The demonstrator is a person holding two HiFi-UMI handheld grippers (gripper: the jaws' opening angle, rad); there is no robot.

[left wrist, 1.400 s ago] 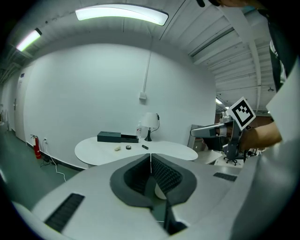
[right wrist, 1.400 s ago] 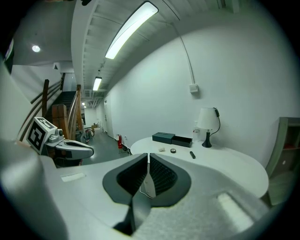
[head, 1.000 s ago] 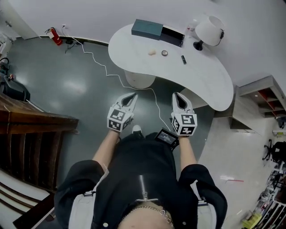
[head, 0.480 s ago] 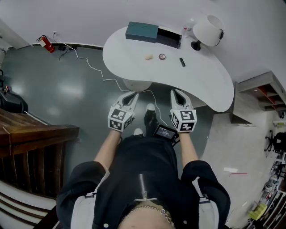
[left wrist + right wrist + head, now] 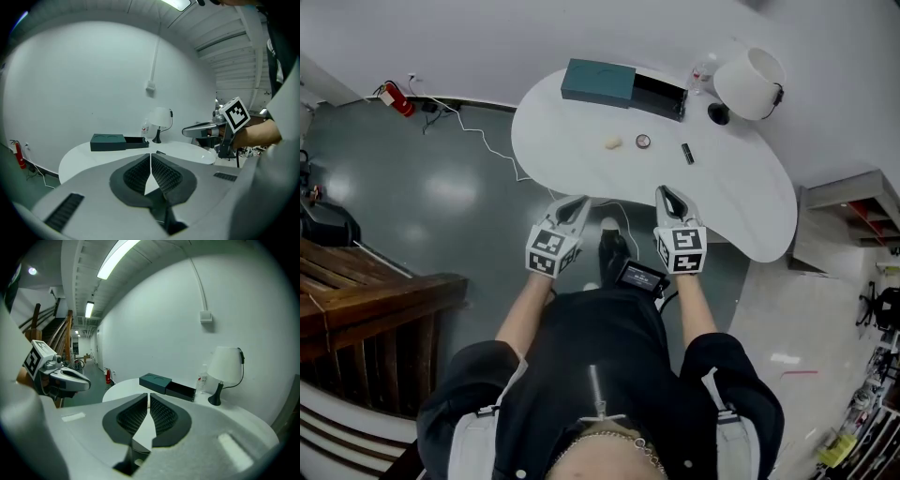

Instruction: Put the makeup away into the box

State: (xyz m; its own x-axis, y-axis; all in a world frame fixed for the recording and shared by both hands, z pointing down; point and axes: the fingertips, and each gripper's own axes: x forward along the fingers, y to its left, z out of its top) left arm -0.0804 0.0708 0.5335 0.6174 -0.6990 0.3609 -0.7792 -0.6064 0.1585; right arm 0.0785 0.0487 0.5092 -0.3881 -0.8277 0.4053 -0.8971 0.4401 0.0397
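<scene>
1. My left tongs [image 5: 577,201] are pressed together with nothing between the pads. My right tongs [image 5: 667,193] are the same, shut and empty.
2. Both sets hang side by side at the near edge of the white table [image 5: 741,187], tips pointing across it. Neither touches anything.
3. The makeup is all out on the tabletop: a pale sponge-like piece [image 5: 613,142], a small round compact [image 5: 644,141] just beside it, and a small dark stick [image 5: 686,153] a little to the right. All three lie well apart from my tips.
4. The dark green box [image 5: 598,82] sits at the far edge, with its black drawer [image 5: 658,94] pulled out toward the lamp [image 5: 750,70]. A clear bottle [image 5: 701,70] stands between drawer and lamp.
5. As I judge it, this is the very start: I am lining up at the table and no piece has been put away yet.
6. Next I would spread one pair of jaws and reach over the table. The right tongs suit the dark stick, the left the pale piece.
7. The pieces look small and low, so the pads must come down close to the tabletop before I squeeze, and then carry to the open drawer.
</scene>
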